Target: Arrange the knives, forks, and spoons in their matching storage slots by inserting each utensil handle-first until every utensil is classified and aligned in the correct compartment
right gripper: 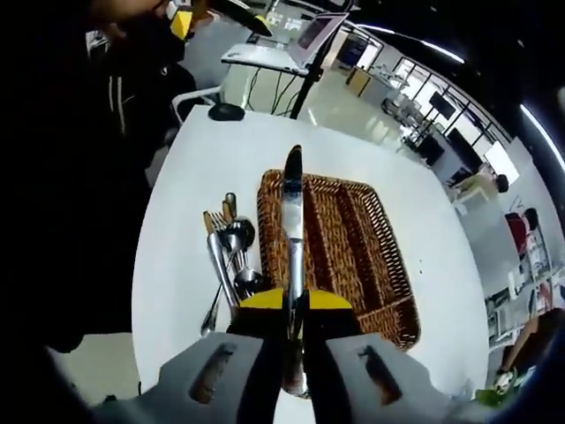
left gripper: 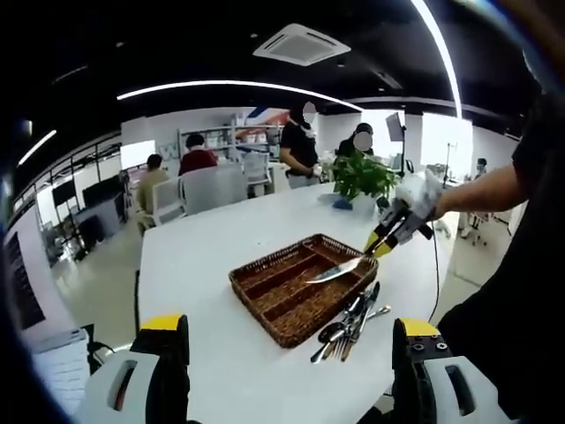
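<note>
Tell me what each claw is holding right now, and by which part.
The right claw is shut on a knife, gripping its handle, with the blade pointing out over the wicker tray. The left claw is open and holds nothing.

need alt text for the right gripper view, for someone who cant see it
The right gripper is shut on a table knife, its blade pointing away over a brown wicker tray with long slots. A loose pile of cutlery lies on the white table beside the tray.
</note>
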